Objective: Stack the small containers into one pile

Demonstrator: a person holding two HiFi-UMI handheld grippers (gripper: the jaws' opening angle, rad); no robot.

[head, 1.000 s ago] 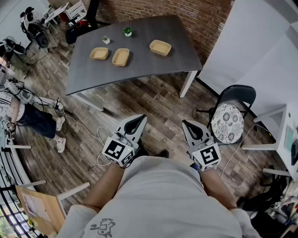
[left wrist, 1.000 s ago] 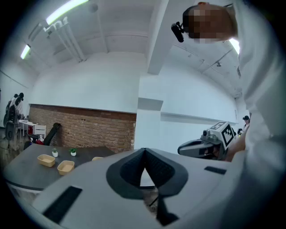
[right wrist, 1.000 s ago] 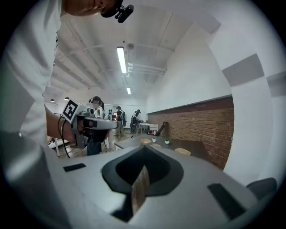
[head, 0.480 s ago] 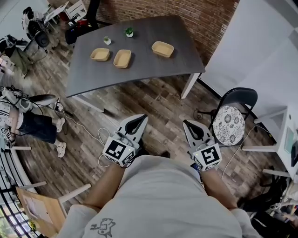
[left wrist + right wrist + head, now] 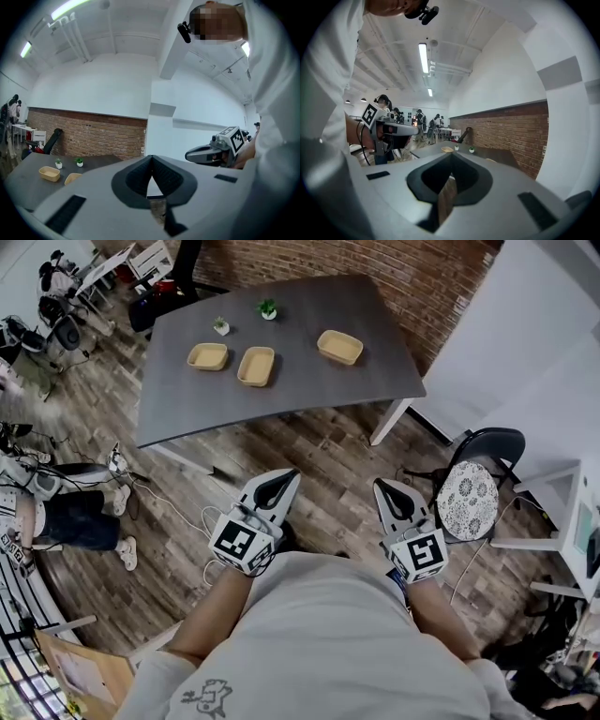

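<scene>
Three shallow tan containers lie apart on the grey table (image 5: 309,381): one at the left (image 5: 207,356), one in the middle (image 5: 256,366), one at the right (image 5: 339,347). Both grippers are held over the wooden floor, well short of the table and pointing towards it. The left gripper (image 5: 284,475) has its jaws together with nothing between them. So does the right gripper (image 5: 382,485). In the left gripper view, past the left gripper (image 5: 151,157), two containers (image 5: 49,173) show far off at the left. The right gripper view looks over the right gripper (image 5: 451,154) at one container (image 5: 447,149).
Two small potted plants (image 5: 221,326) (image 5: 268,308) stand at the table's far side. A black chair with a patterned cushion (image 5: 466,498) is at the right, beside a white desk (image 5: 562,521). A seated person (image 5: 66,517) and floor cables (image 5: 178,512) are at the left.
In the head view the table and its containers have shifted down and to the right, nearer to me. Both grippers hold the same pose, still shut.
</scene>
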